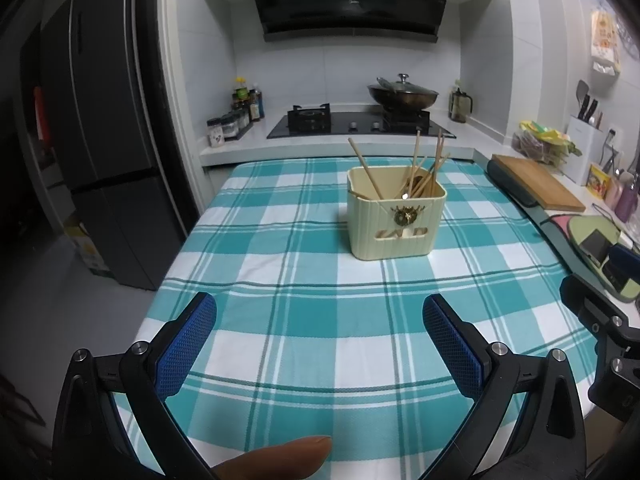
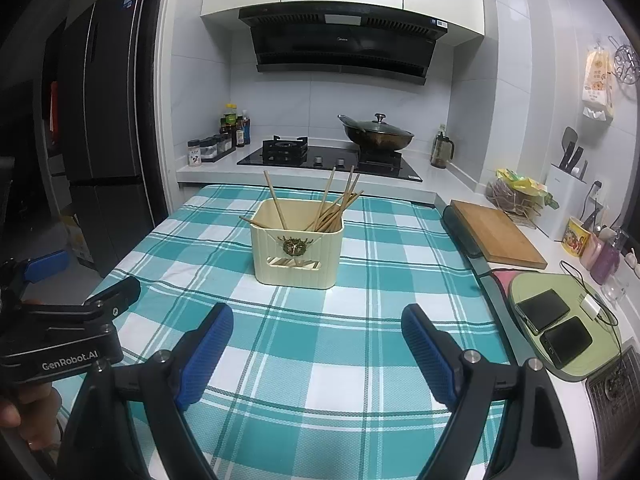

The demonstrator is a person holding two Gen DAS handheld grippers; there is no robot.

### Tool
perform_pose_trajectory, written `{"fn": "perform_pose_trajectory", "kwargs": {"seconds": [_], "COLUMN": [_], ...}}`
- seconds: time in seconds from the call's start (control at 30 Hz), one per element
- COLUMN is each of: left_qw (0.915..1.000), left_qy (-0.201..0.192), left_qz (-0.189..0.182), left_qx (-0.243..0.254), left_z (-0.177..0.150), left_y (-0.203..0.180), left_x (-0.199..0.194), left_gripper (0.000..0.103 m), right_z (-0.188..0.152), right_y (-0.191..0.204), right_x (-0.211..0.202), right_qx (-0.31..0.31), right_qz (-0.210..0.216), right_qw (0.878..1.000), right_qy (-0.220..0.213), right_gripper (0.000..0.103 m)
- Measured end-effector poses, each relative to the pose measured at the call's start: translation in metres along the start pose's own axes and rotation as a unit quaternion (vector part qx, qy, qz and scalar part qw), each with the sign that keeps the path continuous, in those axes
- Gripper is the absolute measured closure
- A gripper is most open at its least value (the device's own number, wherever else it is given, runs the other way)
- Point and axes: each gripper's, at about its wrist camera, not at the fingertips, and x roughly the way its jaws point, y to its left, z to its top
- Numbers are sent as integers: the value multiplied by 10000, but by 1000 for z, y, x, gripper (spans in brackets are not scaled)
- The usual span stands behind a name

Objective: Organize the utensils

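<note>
Wide apart and empty are the jaws of both the left gripper (image 1: pixel 320 344) and the right gripper (image 2: pixel 318 346), held low over the checked tablecloth (image 1: pixel 280 248). Chopsticks (image 2: pixel 332 208) lean loosely in the cream holder (image 2: pixel 296 256), well ahead. If a leaning stick is caught carelessly, the light holder is likely tipped.

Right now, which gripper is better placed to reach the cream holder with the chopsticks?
Probably the right gripper: the holder sits almost centred ahead of its open jaws. From the left gripper, also open, the holder lies off to the right.
</note>
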Motion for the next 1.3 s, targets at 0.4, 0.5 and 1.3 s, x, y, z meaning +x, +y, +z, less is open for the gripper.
{"fn": "perform_pose_trajectory", "kwargs": {"seconds": [0.4,0.5,1.3], "left_qw": [10000,10000,10000], "left_qy": [0,-1,5], "left_qz": [-35,-40,-65], "left_qx": [10,5,-4], "left_z": [-1,-1,0], "left_y": [-2,-1,-3], "left_x": [-1,-1,-2], "left_gripper": [0,0,0], "right_z": [2,2,2], "right_y": [1,1,1], "right_x": [-1,-2,-6], "right_qx": [-7,-9,-19], "right_qz": [-1,4,9], "right_qw": [10000,10000,10000], "right_qy": [-19,-39,-96], "right_gripper": [15,15,15]}}
